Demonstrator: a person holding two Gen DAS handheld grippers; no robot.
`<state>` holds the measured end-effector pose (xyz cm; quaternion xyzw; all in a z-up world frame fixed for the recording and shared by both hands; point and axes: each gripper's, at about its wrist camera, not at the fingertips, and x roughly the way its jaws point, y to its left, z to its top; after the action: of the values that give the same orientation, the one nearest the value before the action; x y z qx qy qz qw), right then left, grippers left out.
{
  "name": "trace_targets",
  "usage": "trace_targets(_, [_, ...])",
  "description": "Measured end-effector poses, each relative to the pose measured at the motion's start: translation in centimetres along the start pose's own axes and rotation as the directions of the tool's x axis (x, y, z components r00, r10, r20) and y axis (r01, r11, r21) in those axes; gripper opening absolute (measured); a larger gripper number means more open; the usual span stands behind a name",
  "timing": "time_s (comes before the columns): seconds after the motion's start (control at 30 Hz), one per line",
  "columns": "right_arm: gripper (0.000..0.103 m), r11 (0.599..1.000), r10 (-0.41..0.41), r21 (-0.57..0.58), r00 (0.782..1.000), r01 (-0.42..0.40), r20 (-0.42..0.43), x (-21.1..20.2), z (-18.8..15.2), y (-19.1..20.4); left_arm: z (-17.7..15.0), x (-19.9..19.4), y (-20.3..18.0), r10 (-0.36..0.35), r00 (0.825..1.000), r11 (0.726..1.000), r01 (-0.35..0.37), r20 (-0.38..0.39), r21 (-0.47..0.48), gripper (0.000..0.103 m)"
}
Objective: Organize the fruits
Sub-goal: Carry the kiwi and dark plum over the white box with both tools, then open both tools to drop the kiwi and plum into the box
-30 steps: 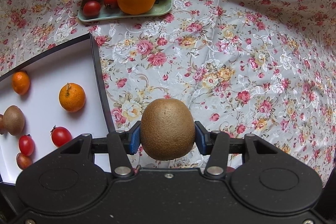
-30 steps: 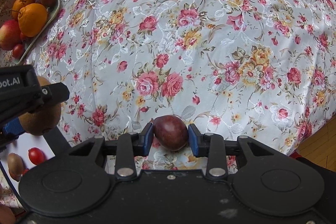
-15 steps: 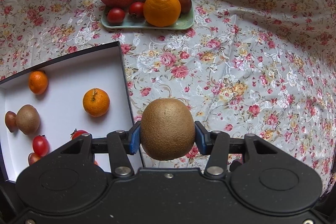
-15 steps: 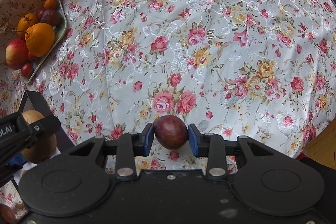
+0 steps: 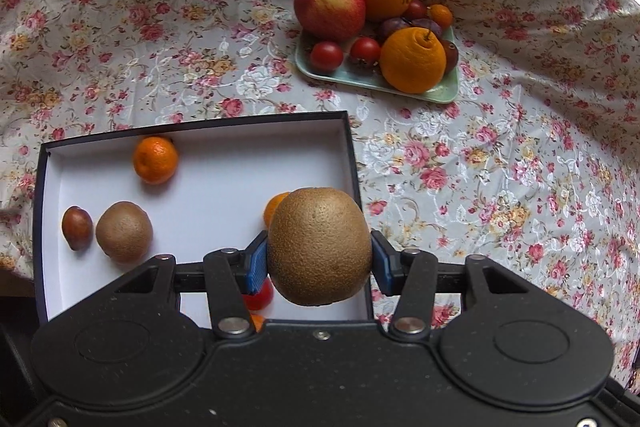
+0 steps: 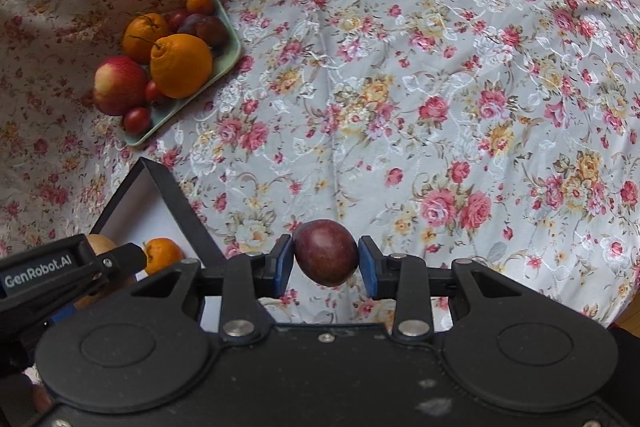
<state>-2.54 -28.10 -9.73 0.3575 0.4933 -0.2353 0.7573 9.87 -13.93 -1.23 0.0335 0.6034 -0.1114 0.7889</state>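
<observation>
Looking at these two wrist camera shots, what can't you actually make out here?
- Left wrist view: the kiwi held in the left gripper covers most of a mandarin; the gripper body hides the box's near part and most of a red fruit.
- Right wrist view: the left gripper and the frame edge hide most of the box interior; the plum blocks the cloth behind it.

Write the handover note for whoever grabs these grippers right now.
Left gripper: jaws shut on a kiwi, held above the box's right edge.
Right gripper: jaws shut on a dark red plum, over the floral cloth, right of the box.
Done: the box already holds a mandarin, a second kiwi, a small brown fruit and a few partly hidden others.
Left: release both fruits in the box, then clear the green tray: apple, oranges, tomatoes, plums.
</observation>
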Motion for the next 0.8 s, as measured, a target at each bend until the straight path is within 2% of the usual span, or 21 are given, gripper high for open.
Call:
trace_targets(0.27, [0.037, 0.99, 0.097, -0.106, 0.995, -0.094, 0.023, -0.7, -1.9, 5.3, 0.6, 0.1, 4.5, 0.052, 0.999, 0.997, -0.052, 0.003, -0.056, 0.056])
trace_targets(0.43, [0.037, 0.976, 0.127, -0.182, 0.992, -0.121, 0.022, -0.6, -3.3, 8.1, 0.7, 0.7, 6.8, 0.094, 0.996, 0.993, -0.094, -0.006, -0.074, 0.056])
trace_targets(0.7, [0.038, 0.958, 0.098, -0.277, 0.994, -0.08, 0.051, 0.1, -5.0, 10.6, 0.5, 1.2, 8.9, 0.1, 0.995, 0.989, -0.102, -0.024, -0.106, 0.056])
trace_targets(0.8, [0.037, 0.955, 0.088, -0.289, 0.995, -0.071, 0.047, 0.5, -5.3, 11.0, 0.5, 1.4, 9.2, 0.082, 0.996, 0.99, -0.086, -0.032, -0.11, 0.056])
